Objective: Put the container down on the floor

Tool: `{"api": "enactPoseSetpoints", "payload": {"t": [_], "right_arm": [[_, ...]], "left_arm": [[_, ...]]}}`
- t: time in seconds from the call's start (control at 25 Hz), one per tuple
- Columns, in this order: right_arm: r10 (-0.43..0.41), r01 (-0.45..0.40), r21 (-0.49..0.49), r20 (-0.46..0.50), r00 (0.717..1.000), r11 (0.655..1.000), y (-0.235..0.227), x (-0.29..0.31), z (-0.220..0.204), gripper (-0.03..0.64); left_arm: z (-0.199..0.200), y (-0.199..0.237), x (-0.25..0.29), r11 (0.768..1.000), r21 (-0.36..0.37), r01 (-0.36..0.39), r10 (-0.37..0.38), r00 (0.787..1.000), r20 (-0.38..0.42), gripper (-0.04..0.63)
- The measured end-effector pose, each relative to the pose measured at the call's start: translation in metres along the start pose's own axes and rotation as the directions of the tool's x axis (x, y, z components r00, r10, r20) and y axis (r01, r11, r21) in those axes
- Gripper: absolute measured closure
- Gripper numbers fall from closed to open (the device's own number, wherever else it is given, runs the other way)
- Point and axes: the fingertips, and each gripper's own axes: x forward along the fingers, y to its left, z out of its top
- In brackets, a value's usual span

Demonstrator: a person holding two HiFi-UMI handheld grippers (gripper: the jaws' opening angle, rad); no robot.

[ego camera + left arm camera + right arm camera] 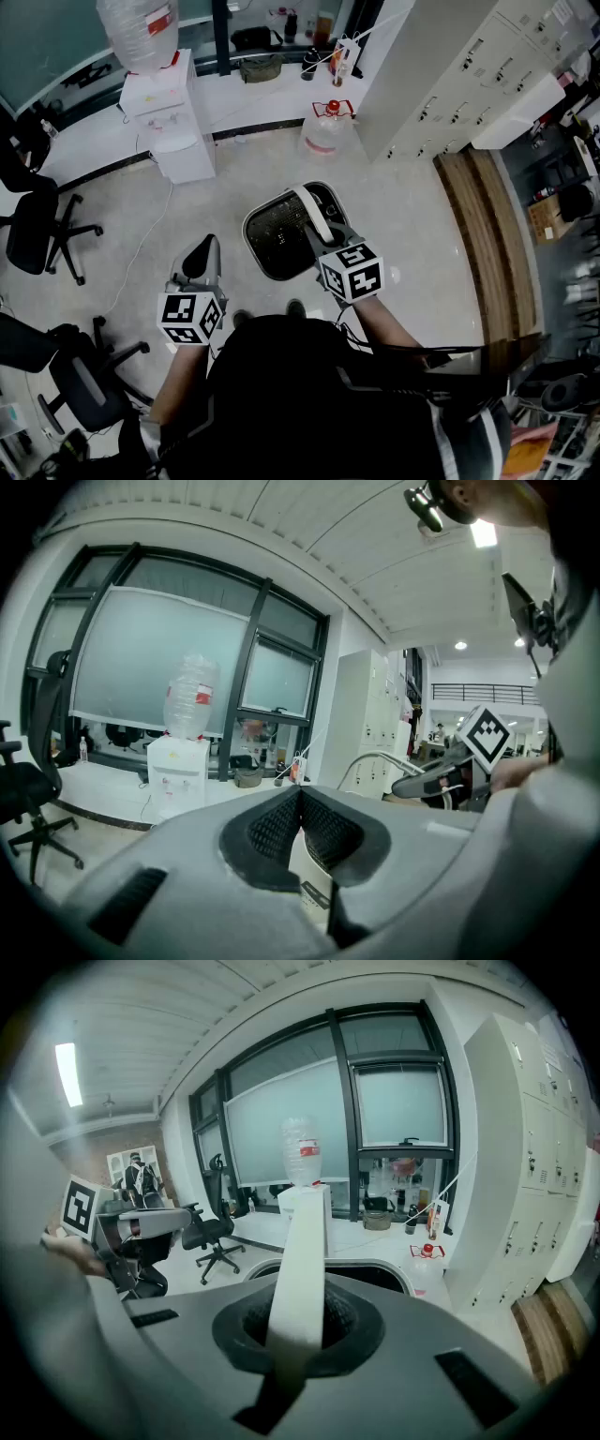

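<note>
A dark container (277, 234) with a pale rim and a white bail handle (314, 212) is in front of the person's feet, over the light floor. My right gripper (330, 242) is shut on that handle. In the right gripper view the white handle (300, 1260) runs up between the pads and the container's rim (380, 1269) shows beyond. Whether the container touches the floor I cannot tell. My left gripper (201, 259) is to the container's left, apart from it. It is shut on nothing, its pads (281, 822) meeting at the tip.
A water dispenser (171, 117) stands at the back left and a water jug (326, 131) on the floor behind the container. Office chairs (37, 230) are at the left, white lockers (450, 80) at the right, and a wooden strip (492, 244) beside them.
</note>
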Motion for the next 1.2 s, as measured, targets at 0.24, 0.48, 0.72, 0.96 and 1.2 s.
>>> {"api": "enactPoseSetpoints", "payload": {"t": [0.24,0.48,0.72,0.96,1.2], "right_arm": [[0.009,-0.009,-0.015,0.001,1.0,1.0,-0.003,0.001,0.002,0.611],[0.022,-0.022,-0.014,-0.003,1.0,1.0,0.0,0.006,0.006,0.611],[0.035,-0.035,-0.011,0.003,0.999,0.999,0.009,0.02,0.015,0.611],[0.044,-0.044,-0.03,0.01,0.999,0.999,0.028,0.035,0.029,0.611],[0.06,-0.06,-0.061,0.008,0.998,0.996,0.058,0.058,0.05,0.611]], "left_arm": [[-0.001,0.0,0.001,0.999,-0.033,0.001,-0.001,1.0,0.004,0.588],[0.002,0.004,0.0,0.999,-0.038,-0.014,0.014,1.0,0.004,0.588],[-0.001,0.023,-0.008,0.999,-0.041,-0.034,0.035,0.999,0.008,0.588],[-0.001,0.053,-0.022,0.997,-0.047,-0.056,0.057,0.998,0.021,0.589],[0.0,0.09,-0.037,0.995,-0.07,-0.076,0.078,0.997,0.024,0.588]]}}
